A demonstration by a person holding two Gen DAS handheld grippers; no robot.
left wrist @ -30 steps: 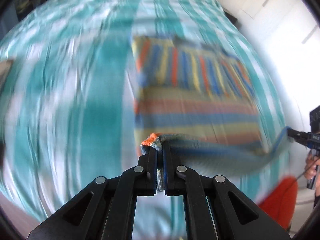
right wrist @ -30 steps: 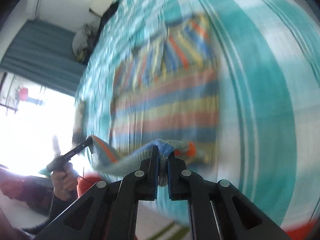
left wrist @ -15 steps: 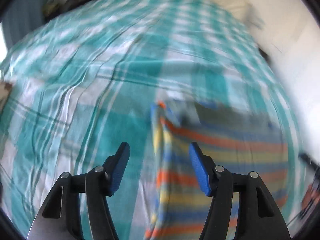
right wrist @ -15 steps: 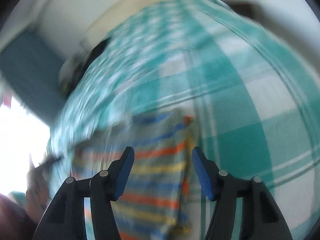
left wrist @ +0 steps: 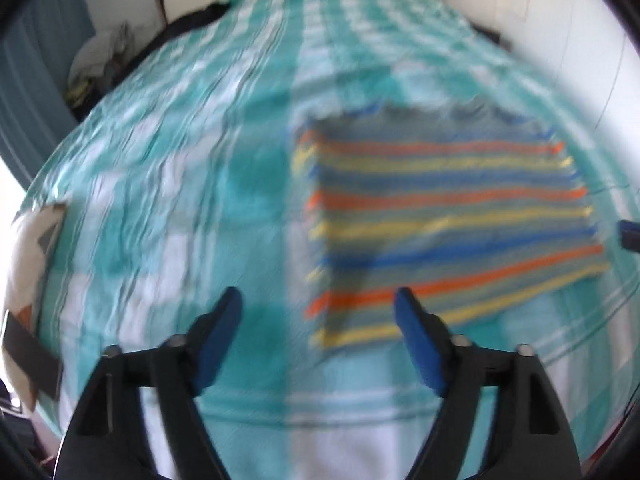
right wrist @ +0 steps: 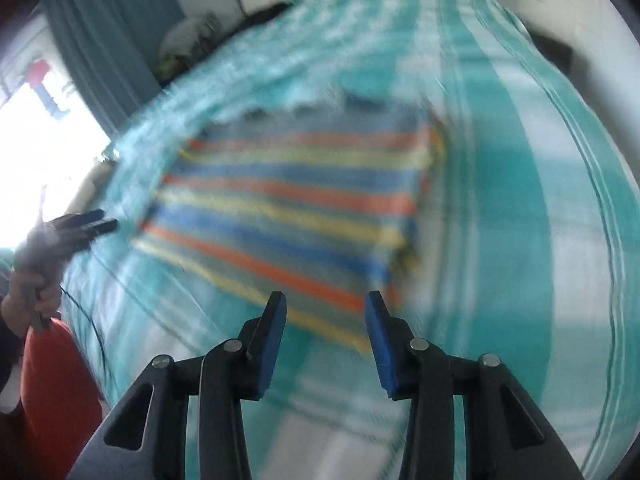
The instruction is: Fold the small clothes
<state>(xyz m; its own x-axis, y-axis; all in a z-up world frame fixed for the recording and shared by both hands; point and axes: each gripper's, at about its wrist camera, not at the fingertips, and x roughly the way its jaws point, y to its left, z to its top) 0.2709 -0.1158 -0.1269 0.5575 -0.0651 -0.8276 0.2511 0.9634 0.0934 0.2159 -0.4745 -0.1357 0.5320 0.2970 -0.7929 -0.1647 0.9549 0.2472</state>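
A striped garment [left wrist: 444, 224] in orange, yellow, blue and grey lies folded flat as a rectangle on the teal checked bedspread [left wrist: 180, 184]. My left gripper [left wrist: 318, 304] is open and empty, just short of the garment's near left corner. In the right wrist view the garment [right wrist: 296, 208] lies ahead, and my right gripper [right wrist: 324, 308] is open and empty above its near edge. The left gripper [right wrist: 94, 220] also shows at the left of the right wrist view. Both views are motion-blurred.
A white pillow or bag [left wrist: 28, 264] lies at the bed's left edge. Dark items and a pale bundle [left wrist: 104, 56] sit at the bed's far left corner. Blue curtains [right wrist: 108, 28] and a bright window [right wrist: 36, 128] stand left. White walls lie beyond and to the right.
Both grippers were shut on the garment's lifted edge a second ago. They have let go, opened and drawn back toward the near side; the garment now lies folded flat.
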